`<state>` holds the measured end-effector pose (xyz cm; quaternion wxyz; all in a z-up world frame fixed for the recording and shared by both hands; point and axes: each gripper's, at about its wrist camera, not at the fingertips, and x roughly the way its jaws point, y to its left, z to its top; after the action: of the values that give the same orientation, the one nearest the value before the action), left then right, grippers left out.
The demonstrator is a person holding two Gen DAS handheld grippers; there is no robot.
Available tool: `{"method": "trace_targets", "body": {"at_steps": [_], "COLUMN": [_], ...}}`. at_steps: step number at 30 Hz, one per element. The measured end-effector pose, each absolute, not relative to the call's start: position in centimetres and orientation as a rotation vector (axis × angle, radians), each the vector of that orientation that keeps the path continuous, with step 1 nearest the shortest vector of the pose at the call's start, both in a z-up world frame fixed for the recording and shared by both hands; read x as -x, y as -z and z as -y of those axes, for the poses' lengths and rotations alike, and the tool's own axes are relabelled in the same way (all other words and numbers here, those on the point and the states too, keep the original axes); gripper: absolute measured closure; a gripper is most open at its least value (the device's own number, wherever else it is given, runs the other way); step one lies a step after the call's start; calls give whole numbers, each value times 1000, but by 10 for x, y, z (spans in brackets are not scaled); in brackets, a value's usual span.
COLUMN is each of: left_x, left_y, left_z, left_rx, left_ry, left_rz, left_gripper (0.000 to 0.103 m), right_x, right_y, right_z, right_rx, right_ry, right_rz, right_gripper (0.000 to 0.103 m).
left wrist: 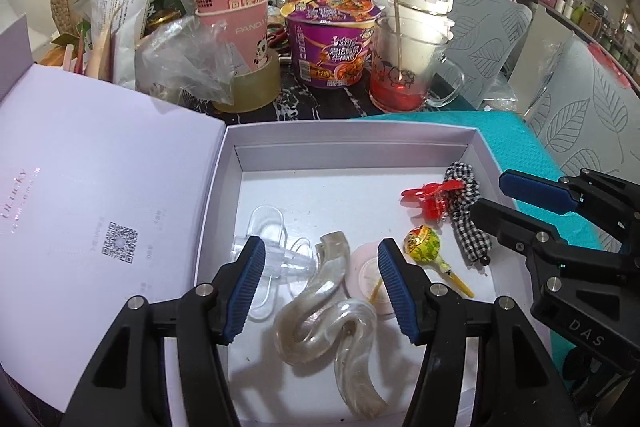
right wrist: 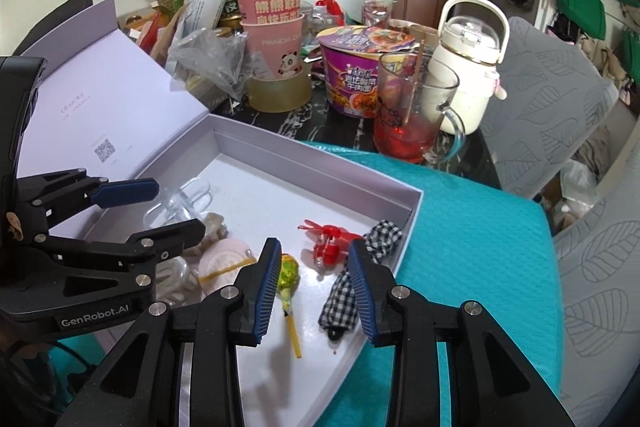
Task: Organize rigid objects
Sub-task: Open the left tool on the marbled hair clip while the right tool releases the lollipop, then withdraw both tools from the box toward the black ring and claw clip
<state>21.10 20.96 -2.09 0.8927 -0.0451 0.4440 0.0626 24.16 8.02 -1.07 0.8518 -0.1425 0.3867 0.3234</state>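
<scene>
An open white box (left wrist: 348, 135) holds a wavy translucent hair clip (left wrist: 320, 319), a clear plastic clip (left wrist: 268, 227), a pink round disc (left wrist: 366, 267), a green-yellow lollipop (left wrist: 420, 245), a red clip (left wrist: 428, 199) and a black-and-white gingham bow (left wrist: 468, 223). My left gripper (left wrist: 321, 251) hovers open over the wavy clip, its pads clear of it. My right gripper (right wrist: 315, 247) stands open above the box's right part. The lollipop (right wrist: 288, 269) lies under its left pad and the gingham bow (right wrist: 384, 233) beside its right finger; neither is pressed. The left gripper (right wrist: 176, 207) partly hides the wavy clip there.
The box lid (left wrist: 100, 187) lies open to the left. Behind the box stand a tape roll (left wrist: 256, 87), pink paper cups (left wrist: 236, 11), a purple noodle bowl (left wrist: 332, 39), a glass mug (left wrist: 400, 75) and a white bottle (left wrist: 420, 11). A teal cloth (right wrist: 480, 227) lies under the box.
</scene>
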Motion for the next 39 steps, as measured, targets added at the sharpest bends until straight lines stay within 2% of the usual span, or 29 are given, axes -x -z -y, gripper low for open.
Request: {"method": "trace_targets", "body": {"at_steps": [19, 39], "left_x": [-157, -74], "left_y": [-81, -118], "left_z": [-179, -128], "left_rx": [50, 20], "left_ry": [-135, -90], "left_rz": [-724, -637], "left_gripper": [45, 45], "right_x": [-183, -99], "right_y": [-71, -116], "right_z": [-46, 11], "right_rx": [259, 257], "right_ry": [-673, -656], "right_rz": [-660, -542], "right_gripper": [68, 67]}}
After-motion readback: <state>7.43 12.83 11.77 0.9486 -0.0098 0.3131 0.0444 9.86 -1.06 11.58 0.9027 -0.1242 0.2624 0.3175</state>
